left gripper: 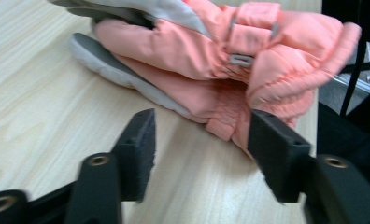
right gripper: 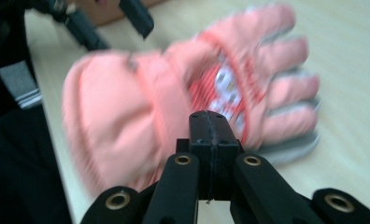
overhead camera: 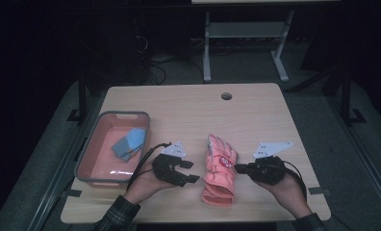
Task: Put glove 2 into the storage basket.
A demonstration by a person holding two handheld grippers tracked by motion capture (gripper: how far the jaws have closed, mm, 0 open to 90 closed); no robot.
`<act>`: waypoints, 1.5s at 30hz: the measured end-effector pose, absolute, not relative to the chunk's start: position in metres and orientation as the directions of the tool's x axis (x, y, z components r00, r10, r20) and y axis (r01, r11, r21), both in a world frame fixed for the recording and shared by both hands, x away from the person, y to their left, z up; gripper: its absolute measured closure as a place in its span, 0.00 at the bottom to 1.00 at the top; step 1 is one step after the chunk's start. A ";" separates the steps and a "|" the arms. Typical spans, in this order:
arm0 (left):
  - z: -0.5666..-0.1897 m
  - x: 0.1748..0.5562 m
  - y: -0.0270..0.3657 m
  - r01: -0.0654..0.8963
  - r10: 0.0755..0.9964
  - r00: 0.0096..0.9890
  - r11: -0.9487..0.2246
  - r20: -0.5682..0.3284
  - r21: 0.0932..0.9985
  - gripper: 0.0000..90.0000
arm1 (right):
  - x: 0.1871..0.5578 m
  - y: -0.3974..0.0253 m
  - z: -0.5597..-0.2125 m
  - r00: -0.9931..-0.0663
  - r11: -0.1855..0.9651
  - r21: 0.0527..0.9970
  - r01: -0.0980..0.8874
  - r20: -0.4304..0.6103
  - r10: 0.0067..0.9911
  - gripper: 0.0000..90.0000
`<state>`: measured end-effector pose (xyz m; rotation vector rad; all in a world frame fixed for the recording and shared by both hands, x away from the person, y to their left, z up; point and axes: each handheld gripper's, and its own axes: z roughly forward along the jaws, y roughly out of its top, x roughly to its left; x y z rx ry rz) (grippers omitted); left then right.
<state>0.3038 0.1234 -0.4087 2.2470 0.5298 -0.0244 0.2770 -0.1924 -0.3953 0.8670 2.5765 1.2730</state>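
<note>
While both grippers sit low over the near half of the table [overhead camera: 256, 103], the pink glove [overhead camera: 220, 169] lies flat between them, closer to the near edge than to the far edge and roughly midway between the left and right edges. Its cuff end points toward the near edge and its fingers point toward the far edge; a red-and-white patch shows on its back. The left gripper [overhead camera: 191, 171] is held just left of the glove, its jaws spread wide with nothing between them. In the left gripper view, the two black jaws frame the cuff end of the glove, with one jaw just beside the cuff; contact cannot be confirmed. The right gripper [overhead camera: 237, 168] is held just right of the glove, its tip at the glove's right side. In the right gripper view, its jaws are pressed together with no gap, and the blurred glove lies directly beyond their tips; whether any fabric is pinched cannot be told. A grey bin [overhead camera: 95, 137] with a pink interior stands near the left edge of the table and holds a blue folded cloth [overhead camera: 130, 143]. A person's hands grip both tools from the near edge.
</note>
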 end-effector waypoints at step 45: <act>-0.434 0.356 0.058 0.543 0.491 0.823 -0.537 -0.284 0.646 0.14 | 0.316 -0.151 -0.442 -0.791 0.574 0.650 0.498 0.069 0.608 1.00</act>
